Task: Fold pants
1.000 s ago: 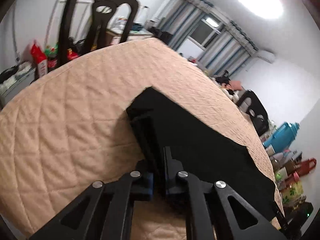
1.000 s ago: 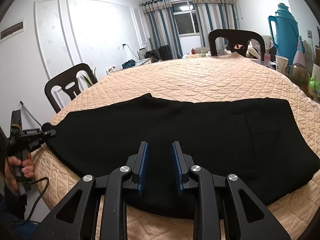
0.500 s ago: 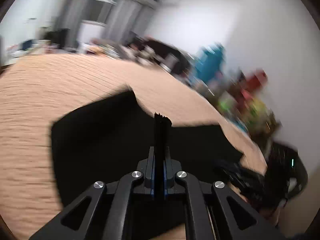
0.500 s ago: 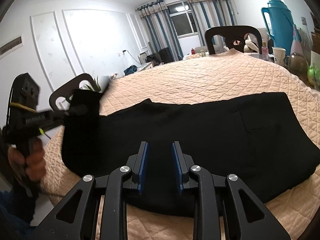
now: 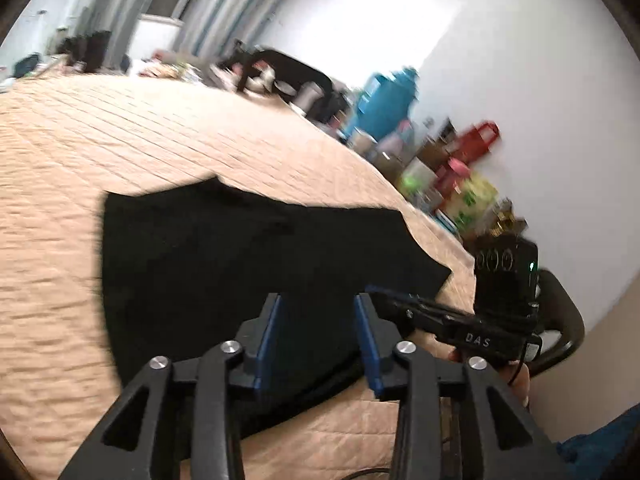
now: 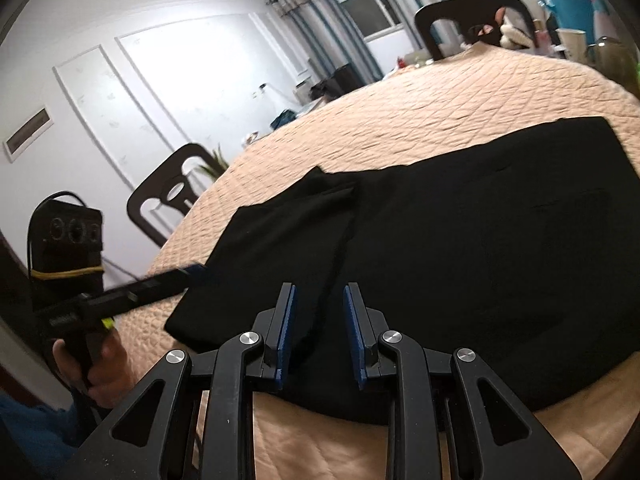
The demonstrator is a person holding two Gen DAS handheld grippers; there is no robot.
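The black pants [image 6: 460, 248] lie flat on the quilted peach worktop [image 6: 460, 92], towards its near edge. In the right wrist view their long axis runs left to right across the scene. The left end is doubled over on top of the rest as a flap [image 6: 280, 248], whose free edge falls roughly between the right claw's tips. A faint pocket outline shows towards the right end, so that is probably the seat and waist, though the black cloth hides the detail.

The left claw [image 5: 318, 336] hovers over the folded part with its blue pads spread and nothing between them. The right claw [image 6: 319, 328] is likewise spread and empty, poised just above the near edge of the pants. In the left wrist view the right claw's tip reaches in from the right, close by.

As a judgement, the first lengthwise fold is laid and released, and the task is about midway. The next move calls for gripping the doubled left end, or else the far right end, through both layers, then carrying it across so the edges meet squarely without dragging the lower layer.
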